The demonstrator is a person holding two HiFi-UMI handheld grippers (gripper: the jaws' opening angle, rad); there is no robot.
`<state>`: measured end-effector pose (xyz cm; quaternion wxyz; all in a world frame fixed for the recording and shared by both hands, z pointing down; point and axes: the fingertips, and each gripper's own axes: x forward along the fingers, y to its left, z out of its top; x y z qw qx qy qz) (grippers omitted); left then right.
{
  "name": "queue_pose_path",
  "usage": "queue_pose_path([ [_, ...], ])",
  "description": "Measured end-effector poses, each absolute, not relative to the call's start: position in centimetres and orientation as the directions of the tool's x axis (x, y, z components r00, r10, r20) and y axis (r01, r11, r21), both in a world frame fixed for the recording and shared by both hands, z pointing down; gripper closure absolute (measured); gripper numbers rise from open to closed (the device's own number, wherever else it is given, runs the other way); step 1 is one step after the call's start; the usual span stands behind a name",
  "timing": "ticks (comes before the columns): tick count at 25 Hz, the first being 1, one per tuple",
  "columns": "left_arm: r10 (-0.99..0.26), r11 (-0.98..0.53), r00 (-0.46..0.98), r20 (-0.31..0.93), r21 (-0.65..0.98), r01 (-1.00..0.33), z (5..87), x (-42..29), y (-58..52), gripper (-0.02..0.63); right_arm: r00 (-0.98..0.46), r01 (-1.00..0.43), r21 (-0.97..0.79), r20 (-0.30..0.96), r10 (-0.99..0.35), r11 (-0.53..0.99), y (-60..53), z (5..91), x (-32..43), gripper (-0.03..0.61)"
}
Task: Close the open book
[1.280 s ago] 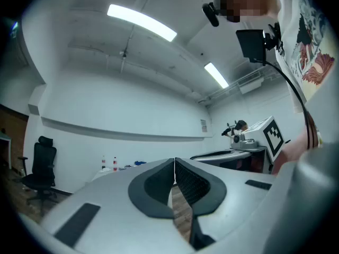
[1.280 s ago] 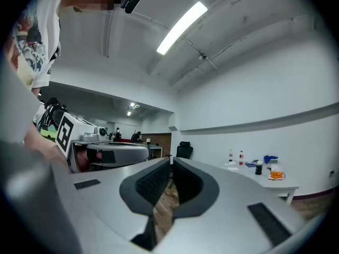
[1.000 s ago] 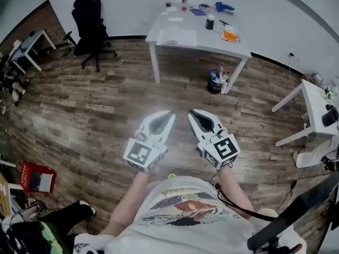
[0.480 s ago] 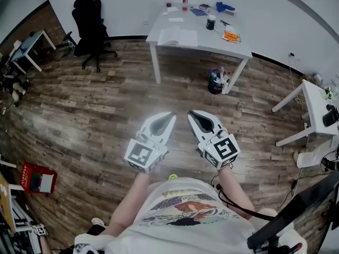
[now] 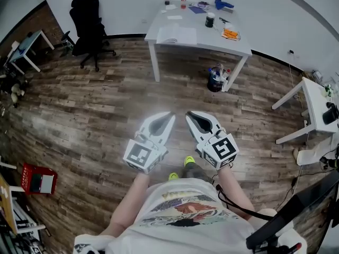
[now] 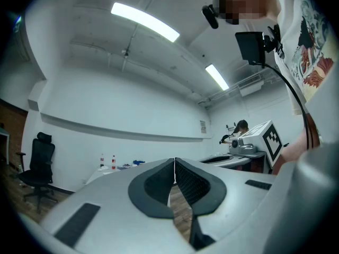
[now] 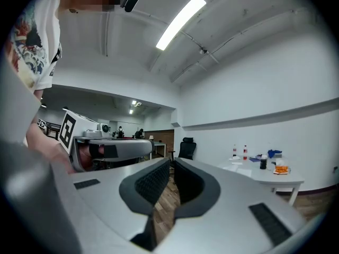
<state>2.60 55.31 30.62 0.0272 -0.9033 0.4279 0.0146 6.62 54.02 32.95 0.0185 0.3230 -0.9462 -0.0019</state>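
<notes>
Because we stand far back on the wooden floor point(image 5: 95, 105), the open book point(image 5: 177, 35) is only a small pale spread near the front edge of the white table point(image 5: 209, 40) at the top centre of the head view, its pages too small to read. Our left gripper point(image 5: 169, 116) and right gripper point(image 5: 189, 115) hang side by side at mid-frame, well apart from the table, each with its jaws pressed together on nothing. Marker cubes point(image 5: 142, 153) hide our hands, and our shirt point(image 5: 185, 205) covers all but the green shoe tips point(image 5: 189, 160). In the left gripper view the jaw cuts off most of the table and we cannot pick out the book. In the right gripper view we cannot tell it from the other pale sheets on the tabletop at right.
</notes>
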Motion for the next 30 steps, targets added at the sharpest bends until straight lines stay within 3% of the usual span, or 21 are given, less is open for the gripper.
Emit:
queue_pose_path([
  [14, -0.784, -0.618, 0.619, -0.047, -0.03, -0.785, 31.8, 2.1, 49.6, 0.6, -0.79, -0.611, 0.003, 0.05, -0.611, 0.791, 47.6, 34.0, 7.2, 0.548],
  [30, -0.837, -0.546, 0.546, -0.022, -0.032, -0.837, 32.2, 2.7, 35.6, 0.6, -0.837, -0.543, 0.003, 0.081, -0.542, 0.839, 33.3, 34.4, 8.0, 0.548],
])
